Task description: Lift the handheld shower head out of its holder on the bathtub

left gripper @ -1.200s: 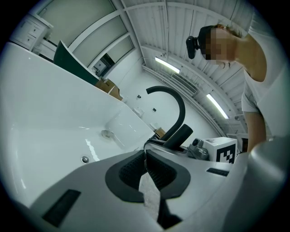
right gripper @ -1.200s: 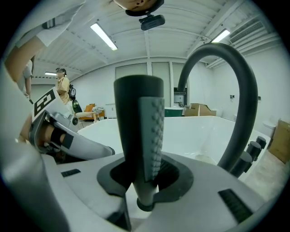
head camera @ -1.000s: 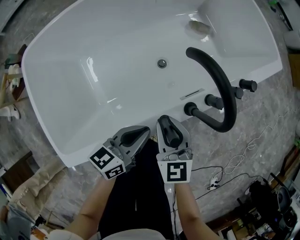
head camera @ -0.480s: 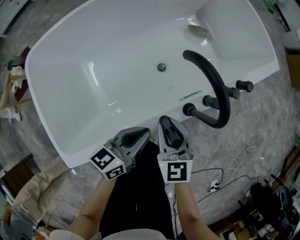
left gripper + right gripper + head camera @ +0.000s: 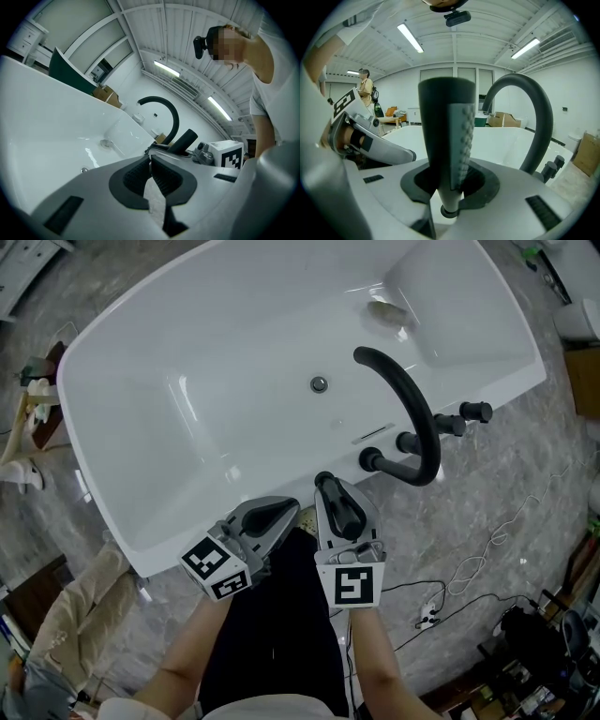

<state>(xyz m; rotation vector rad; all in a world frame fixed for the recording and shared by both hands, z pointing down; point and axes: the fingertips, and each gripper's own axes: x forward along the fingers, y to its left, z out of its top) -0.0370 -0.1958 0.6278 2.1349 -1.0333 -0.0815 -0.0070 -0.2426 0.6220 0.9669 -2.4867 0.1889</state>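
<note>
The handheld shower head [image 5: 339, 504], a black stick with a grey nubbed face [image 5: 446, 140], stands upright between the jaws of my right gripper [image 5: 328, 487] [image 5: 451, 183], which is shut on its lower end. It is held over the near rim of the white bathtub [image 5: 178, 512], left of the black curved faucet spout [image 5: 405, 401]. My left gripper [image 5: 289, 510] [image 5: 151, 160] is close beside it on the left, its ribbed pads pressed together with nothing in them. From the left gripper view the shower head [image 5: 183, 140] pokes up just to the right.
Three black knobs [image 5: 476, 412] line the tub rim by the spout. A drain [image 5: 319, 384] sits in the tub floor. Cables [image 5: 469, 568] trail over the grey stone floor to the right, with clutter at the left edge [image 5: 28, 390]. A person [image 5: 365, 86] stands far off.
Both grippers have risen a little together, the shower head still in the right one. The tub and faucet now look smaller and sit further up in the head view.
</note>
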